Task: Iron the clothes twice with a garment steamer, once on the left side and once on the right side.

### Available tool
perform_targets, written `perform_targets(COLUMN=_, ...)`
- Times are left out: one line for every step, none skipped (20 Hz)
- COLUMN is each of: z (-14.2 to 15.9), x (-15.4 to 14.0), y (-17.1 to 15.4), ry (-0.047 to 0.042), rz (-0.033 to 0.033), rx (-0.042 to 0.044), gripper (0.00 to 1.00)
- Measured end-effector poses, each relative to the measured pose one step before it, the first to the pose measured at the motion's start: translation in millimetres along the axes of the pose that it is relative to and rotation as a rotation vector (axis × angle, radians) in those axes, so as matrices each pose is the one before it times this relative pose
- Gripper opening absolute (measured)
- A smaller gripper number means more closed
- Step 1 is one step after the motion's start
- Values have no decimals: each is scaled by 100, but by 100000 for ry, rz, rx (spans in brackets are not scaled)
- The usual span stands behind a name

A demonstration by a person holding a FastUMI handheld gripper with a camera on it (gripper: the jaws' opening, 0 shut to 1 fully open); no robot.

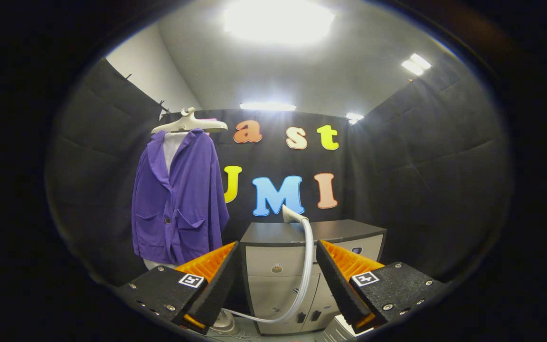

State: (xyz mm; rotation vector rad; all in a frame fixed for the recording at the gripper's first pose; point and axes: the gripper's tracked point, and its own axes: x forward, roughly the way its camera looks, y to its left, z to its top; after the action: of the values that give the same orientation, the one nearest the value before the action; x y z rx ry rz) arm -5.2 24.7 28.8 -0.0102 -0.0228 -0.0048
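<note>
So the tongs (pixel 277 278) were spread wide with nothing in them, pointed at the cabinet (pixel 302 266) in the lower middle of the frame. The steamer (pixel 292 216) sat on top of that cabinet, head poking up just above centre, and its hose (pixel 304 280) dropped down the cabinet front between the two fingers, then curled off toward the lower left.

My guess is the step was still the pickup. I'd have gone straight in for the handle just below the head, squared both fingers on it, and kept them off the hose, since a squishy tube would likely slip and twist.

The jacket (pixel 178 194) hung on a hanger (pixel 190 124) at the upper left, well apart from the steamer. There looked to be open room between cabinet and jacket for the swing over. Watch the cabinet's front edge on the lift, and the hose could drag or snag there.
</note>
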Motion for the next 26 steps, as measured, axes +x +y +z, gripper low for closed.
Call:
perform_targets(z=509, x=257, y=150, ry=-217, rz=157, rx=-56, gripper=96)
perform_targets(z=311, x=279, y=238, ry=209, rz=652, rx=158, gripper=96)
perform_targets(z=612, x=305, y=218, ry=-265, rz=354, rx=283, gripper=96)
perform_targets(z=754, x=384, y=156, ry=-655, rz=399, rx=521, gripper=96)
perform_targets(z=887, x=498, y=160, ry=-929, rz=596, rx=876, gripper=96)
perform_targets(z=671, x=482, y=15, ry=-580, rz=278, rx=955, gripper=96)
perform_targets(z=674, x=661, y=-107, ry=222, rz=183, rx=574, gripper=96)
perform_targets(z=695, x=705, y=-241, ry=17, rz=-58, rx=181, gripper=96)
perform_targets(z=771, x=760, y=-234, ry=69, rz=-78, rx=-198, gripper=96)
perform_targets(z=911, x=775, y=-86, ry=-186, rz=177, rx=-362, gripper=96)
perform_targets(z=765, x=898, y=-175, ry=-389, rz=223, rx=-692, gripper=96)
perform_targets(z=499, x=849, y=-211, ry=-234, rz=456, rx=-947, gripper=96)
perform_targets(z=595, x=942, y=-188, ry=-352, rz=588, rx=-869, gripper=96)
perform_targets(z=278, x=1012, y=-119, ry=226, rz=841, rx=-616, gripper=96)
perform_targets(z=394, x=1001, y=-15, ry=131, rz=1153, rx=-69, gripper=96)
perform_targets(z=252, x=1039, y=-7, ry=307, rz=1373, rx=291, gripper=96)
perform_targets(z=231, x=1078, y=45, ry=326, rz=1943, rx=405, gripper=96)
perform_targets(z=201, x=1113, y=-72, ry=418, rz=1708, rx=291, gripper=96)
perform_targets(z=71, x=1146, y=-214, ry=998, rz=1226, rx=282, gripper=96)
perform_targets(z=-83, x=1143, y=-277, ry=1071, rz=1323, rx=398, gripper=96)
perform_targets(z=-84, x=1176, y=-220, ry=1248, rz=1386, rx=227, gripper=96)
perform_targets(z=-137, x=1266, y=-407, ry=1347, rz=1261, rx=53, gripper=96)
perform_targets(z=-110, x=1253, y=-464, ry=1356, rz=896, rx=11, gripper=96)
perform_targets(z=-85, x=1173, y=-472, ry=1284, rz=1107, rx=-7, gripper=96)
perform_targets(z=-52, x=1233, y=-473, ry=873, rz=942, rx=206, gripper=96)
perform_targets(z=-8, x=1132, y=-647, ry=535, rz=443, rx=543, gripper=96)
